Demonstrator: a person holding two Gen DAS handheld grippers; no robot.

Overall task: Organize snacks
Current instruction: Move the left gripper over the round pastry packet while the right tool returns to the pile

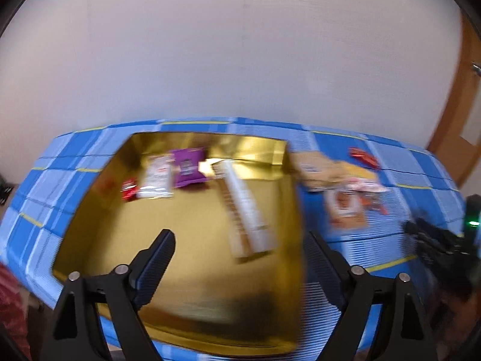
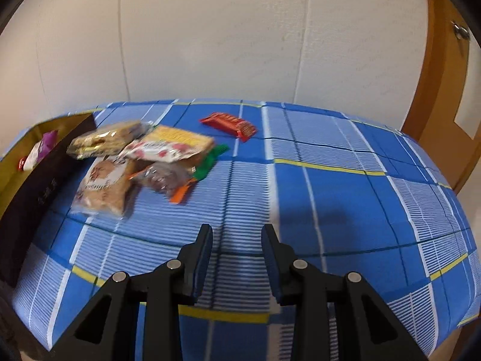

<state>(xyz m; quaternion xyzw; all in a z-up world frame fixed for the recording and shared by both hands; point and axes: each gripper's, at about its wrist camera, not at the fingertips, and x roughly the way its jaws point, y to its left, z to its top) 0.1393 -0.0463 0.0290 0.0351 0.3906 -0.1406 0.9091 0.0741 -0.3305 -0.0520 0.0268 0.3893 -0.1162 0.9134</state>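
- inside the gold box [image 1: 90, 210], along its far wall, lie a small red packet [image 1: 128, 189], a white packet [image 1: 157, 177] and a purple packet [image 1: 188, 171]; a long pale pack [image 1: 247, 210] lies nearer the middle.
- the left gripper [image 1: 240, 252] hangs over the box, jaws wide apart, nothing between them.
- on the blue checked surface [image 2: 345, 186], beside the box, a pile of snacks [image 2: 141, 156] lies; a red bar [image 2: 229, 126] is apart.
- the right gripper [image 2: 237, 246] has jaws narrow, not closed, and empty.

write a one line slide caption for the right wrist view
Empty right gripper hovers, jaws slightly apart, over the blue checked tablecloth, facing a pile of snack packets beside the gold-lined box.
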